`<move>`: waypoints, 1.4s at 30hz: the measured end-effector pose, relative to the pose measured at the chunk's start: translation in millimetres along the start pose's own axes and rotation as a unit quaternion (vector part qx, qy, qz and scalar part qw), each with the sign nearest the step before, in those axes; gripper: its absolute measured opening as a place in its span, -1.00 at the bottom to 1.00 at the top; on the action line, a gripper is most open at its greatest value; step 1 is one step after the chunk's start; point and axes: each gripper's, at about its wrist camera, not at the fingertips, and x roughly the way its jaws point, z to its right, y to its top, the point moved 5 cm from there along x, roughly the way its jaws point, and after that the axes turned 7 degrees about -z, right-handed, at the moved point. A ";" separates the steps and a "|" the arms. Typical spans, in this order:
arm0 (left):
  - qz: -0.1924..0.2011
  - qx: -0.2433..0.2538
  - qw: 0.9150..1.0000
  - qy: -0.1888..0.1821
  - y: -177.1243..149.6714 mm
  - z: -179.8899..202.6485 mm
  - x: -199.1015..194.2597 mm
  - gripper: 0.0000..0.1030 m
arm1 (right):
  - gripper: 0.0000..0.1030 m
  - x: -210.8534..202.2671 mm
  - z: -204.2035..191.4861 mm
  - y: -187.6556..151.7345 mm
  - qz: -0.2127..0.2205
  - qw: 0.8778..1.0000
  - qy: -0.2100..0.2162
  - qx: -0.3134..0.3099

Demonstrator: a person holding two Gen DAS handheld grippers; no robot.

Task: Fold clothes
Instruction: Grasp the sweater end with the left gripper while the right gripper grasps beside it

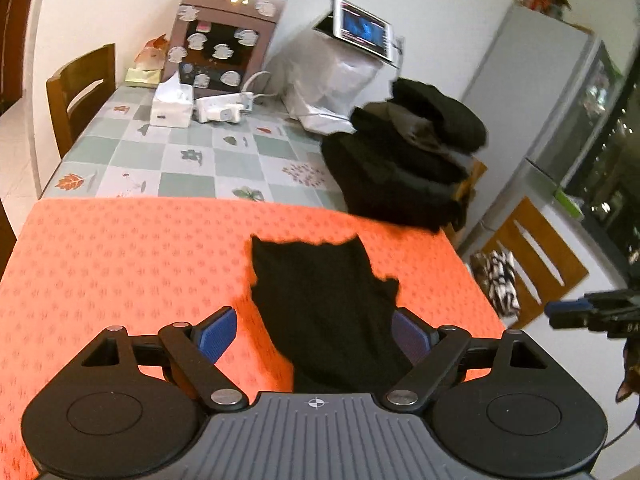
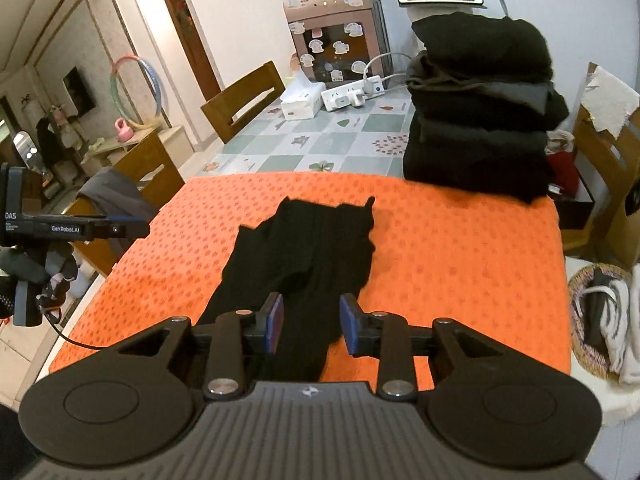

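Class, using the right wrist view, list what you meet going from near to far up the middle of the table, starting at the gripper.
right gripper → black garment → orange mat → checked tablecloth → power strip → sticker-covered appliance

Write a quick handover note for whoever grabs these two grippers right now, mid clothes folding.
Left gripper: open, nothing held.
Right gripper: open, nothing gripped, above the near end of the black garment.
Garment: lying loose and rumpled on the orange mat, not yet neatly folded.
Done: a stack of folded dark clothes sits at the mat's far right corner.
Left: probably fold this garment and add it to the stack.
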 end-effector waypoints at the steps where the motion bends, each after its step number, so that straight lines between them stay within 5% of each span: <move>1: 0.000 -0.005 1.000 -0.002 8.0 -4.9 6.6 0.67 | -0.30 7.2 3.4 8.4 -0.001 1.000 0.003 0.000; 11: -0.042 -0.039 0.998 -0.010 70.6 -43.5 96.7 0.63 | -0.16 100.7 56.8 81.2 -0.031 0.999 0.021 0.008; 21: -0.136 -0.052 0.989 -0.034 81.2 -62.6 203.3 0.36 | -0.15 222.3 100.1 123.6 -0.096 0.993 0.061 0.027; 31: -0.162 -0.007 0.986 -0.027 82.2 -61.7 227.6 0.10 | -0.25 289.6 106.3 135.0 -0.140 0.983 0.115 0.012; 32: -0.157 -0.009 0.987 -0.031 83.2 -61.9 227.7 -0.24 | -0.38 293.2 104.2 135.0 -0.145 0.982 0.121 0.007; 34: -0.150 -0.020 0.988 -0.038 87.0 -62.8 228.4 -0.47 | -0.84 297.8 102.8 135.8 -0.147 0.982 0.117 0.003; 36: -0.144 -0.030 0.988 -0.042 89.6 -63.1 229.9 -0.84 | -0.87 296.1 104.0 137.3 -0.140 0.983 0.120 0.007; 42: -0.111 -0.013 0.993 -0.037 93.4 -58.3 214.4 -0.86 | -0.89 275.5 101.9 141.0 -0.115 0.985 0.126 0.002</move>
